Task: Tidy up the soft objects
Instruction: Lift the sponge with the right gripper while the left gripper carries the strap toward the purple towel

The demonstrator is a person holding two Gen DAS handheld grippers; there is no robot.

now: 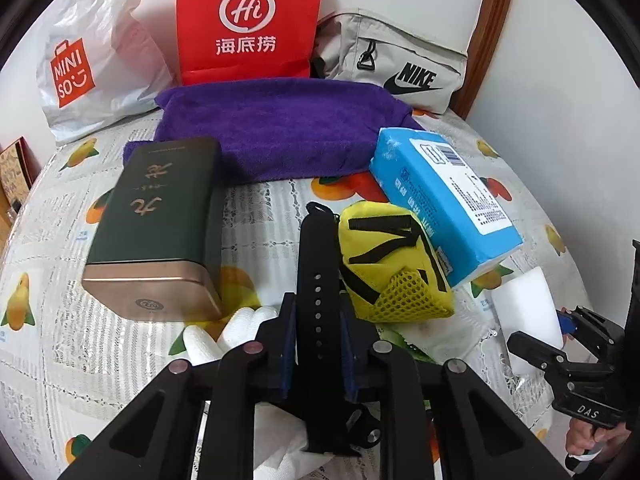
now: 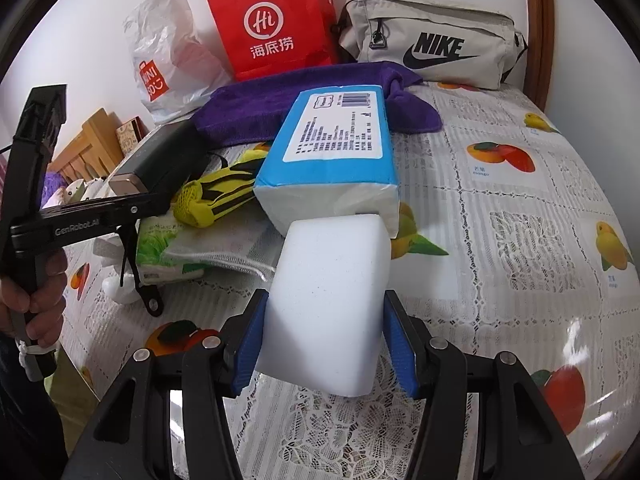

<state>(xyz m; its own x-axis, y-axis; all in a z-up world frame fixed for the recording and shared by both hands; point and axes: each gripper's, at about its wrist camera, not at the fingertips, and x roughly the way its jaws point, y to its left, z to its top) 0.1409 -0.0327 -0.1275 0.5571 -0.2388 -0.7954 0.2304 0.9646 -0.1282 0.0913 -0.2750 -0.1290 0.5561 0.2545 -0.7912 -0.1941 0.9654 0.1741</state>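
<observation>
Clamping the white sponge (image 2: 328, 248) between the blue pads of the right gripper (image 2: 325, 300), right up at the lens and held clear above the lace cloth. Pinching a black strap (image 1: 318, 248) in the left gripper (image 1: 318, 320) as well, jaws drawn nearly together on it, pads pressing both edges. Looking out now over the table (image 2: 520, 200) with its mango-print cover. Passing the purple towel (image 1: 280, 128) spread at the back, just in front of the red paper bag (image 1: 248, 20), the white plastic bag (image 1: 92, 60) and the grey pouch (image 1: 400, 60) standing along the wall. Coming forward to the dark green tin (image 1: 156, 220) lying on its side, then the blue tissue pack (image 1: 444, 200) leaning on the yellow mesh pouch (image 1: 384, 264), then the white gloves (image 1: 240, 328) tucked beside the left fingers. Judging this as mid-carry: both soft items gripped, neither yet placed. Probably needing, next, a destination for each, most likely one of the bags at the back, though not being able to tell which. Needing a lift clear of the tissue pack directly ahead, and care over whether the strap is tied to the yellow pouch, which is not showing from here.
</observation>
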